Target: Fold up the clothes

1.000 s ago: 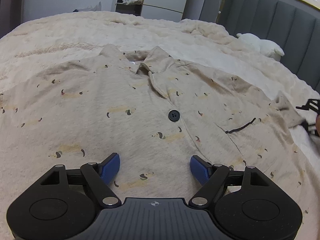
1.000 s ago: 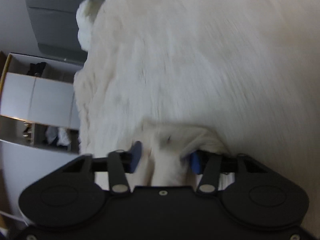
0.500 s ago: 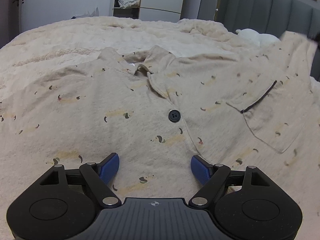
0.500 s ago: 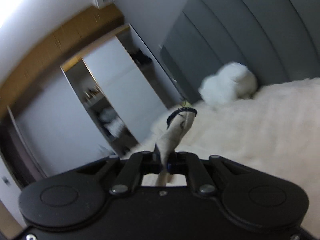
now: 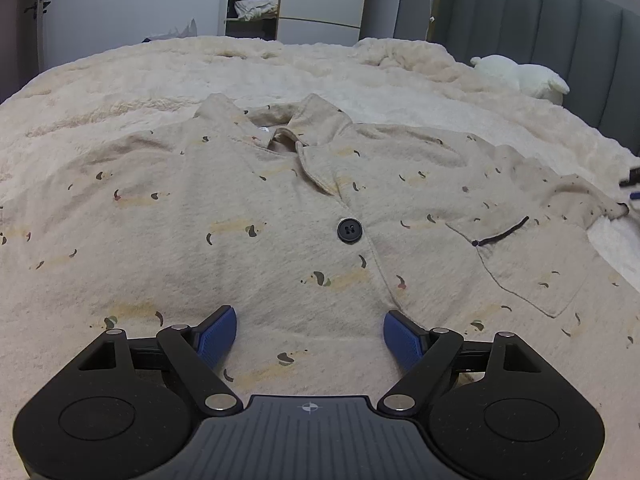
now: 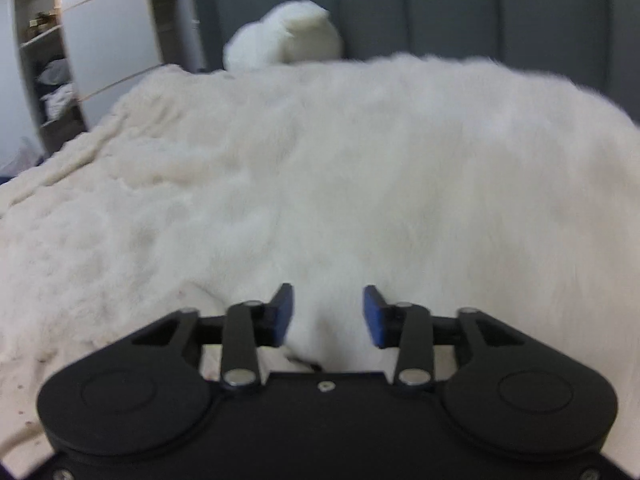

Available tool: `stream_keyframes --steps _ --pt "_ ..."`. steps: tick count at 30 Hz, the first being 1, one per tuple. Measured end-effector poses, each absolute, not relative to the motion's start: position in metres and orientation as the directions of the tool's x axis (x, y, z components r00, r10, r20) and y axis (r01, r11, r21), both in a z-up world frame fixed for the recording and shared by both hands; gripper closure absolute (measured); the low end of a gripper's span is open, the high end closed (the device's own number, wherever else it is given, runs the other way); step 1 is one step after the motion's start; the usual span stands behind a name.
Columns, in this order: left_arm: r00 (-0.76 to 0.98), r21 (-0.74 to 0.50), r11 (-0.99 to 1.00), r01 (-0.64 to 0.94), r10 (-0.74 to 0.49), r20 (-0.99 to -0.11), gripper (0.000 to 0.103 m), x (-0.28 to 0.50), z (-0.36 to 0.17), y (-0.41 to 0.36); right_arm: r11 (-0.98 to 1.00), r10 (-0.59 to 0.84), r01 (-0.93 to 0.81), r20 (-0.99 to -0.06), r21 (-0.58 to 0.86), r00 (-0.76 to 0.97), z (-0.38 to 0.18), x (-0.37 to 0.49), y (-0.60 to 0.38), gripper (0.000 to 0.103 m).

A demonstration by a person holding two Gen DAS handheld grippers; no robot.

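Fluffy cream bed [image 5: 280,68] fills both views; I see the pajama shirt [image 5: 280,216] spread mid-frame, left gripper [image 5: 310,334] fingers spread, right gripper [image 6: 327,314] fingers parted, empty.

A: What do the grippers look like?
B: The left gripper [image 5: 310,334] is matte black with silver screws, blue ribbed pads [image 5: 218,334] and a crosshair mark. The right gripper [image 6: 327,316] looks much the same, minus the crosshair.
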State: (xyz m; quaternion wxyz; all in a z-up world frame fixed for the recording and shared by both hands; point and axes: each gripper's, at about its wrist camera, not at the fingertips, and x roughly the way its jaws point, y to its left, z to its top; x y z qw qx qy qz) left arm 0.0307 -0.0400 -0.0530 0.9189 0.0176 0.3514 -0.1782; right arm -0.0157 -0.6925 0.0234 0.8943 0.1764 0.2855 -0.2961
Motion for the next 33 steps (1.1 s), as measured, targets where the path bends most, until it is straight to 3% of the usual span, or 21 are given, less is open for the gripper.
stream_keyframes --steps 7,10,14,18,20,23,27,30,33 --pt "0.700 -0.075 0.936 0.343 -0.308 -0.644 0.024 0.027 -0.056 -0.041 0.875 -0.310 0.483 -0.739 0.024 0.598 0.018 0.088 -0.688 0.048" --pt "0.698 -0.071 0.935 0.346 -0.308 -0.646 0.023 0.029 -0.057 -0.042 0.858 -0.251 0.508 -0.804 0.073 0.539 0.008 0.106 -0.696 0.048" --pt "0.695 -0.063 0.934 0.351 -0.305 -0.651 0.022 0.031 -0.057 -0.044 0.874 -0.189 0.478 -0.851 0.081 0.490 0.001 0.109 -0.689 0.074" --pt "0.692 -0.065 0.933 0.353 -0.307 -0.653 0.022 0.031 -0.056 -0.043 0.930 -0.019 0.310 -0.818 0.197 0.575 0.025 0.100 -0.667 0.074" --pt "0.692 -0.066 0.933 0.354 -0.309 -0.653 0.022 0.031 -0.057 -0.043 0.955 -0.009 0.241 -0.796 0.173 0.605 0.037 0.094 -0.656 0.073" --pt "0.692 -0.069 0.933 0.354 -0.311 -0.652 0.022 0.031 -0.056 -0.042 0.949 -0.062 0.281 -0.794 0.141 0.605 0.043 0.098 -0.666 0.071" --pt "0.691 -0.068 0.933 0.354 -0.310 -0.653 0.022 0.031 -0.057 -0.043 0.904 -0.166 0.406 -0.765 0.135 0.622 0.048 0.094 -0.694 0.057" --pt "0.692 -0.068 0.933 0.355 -0.310 -0.652 0.022 0.031 -0.057 -0.043 0.853 -0.167 0.487 -0.788 0.186 0.593 0.030 0.080 -0.720 0.057" --pt "0.692 -0.067 0.933 0.354 -0.310 -0.652 0.021 0.032 -0.057 -0.043 0.732 -0.100 0.581 -0.787 0.356 0.608 0.003 0.061 -0.744 0.057"
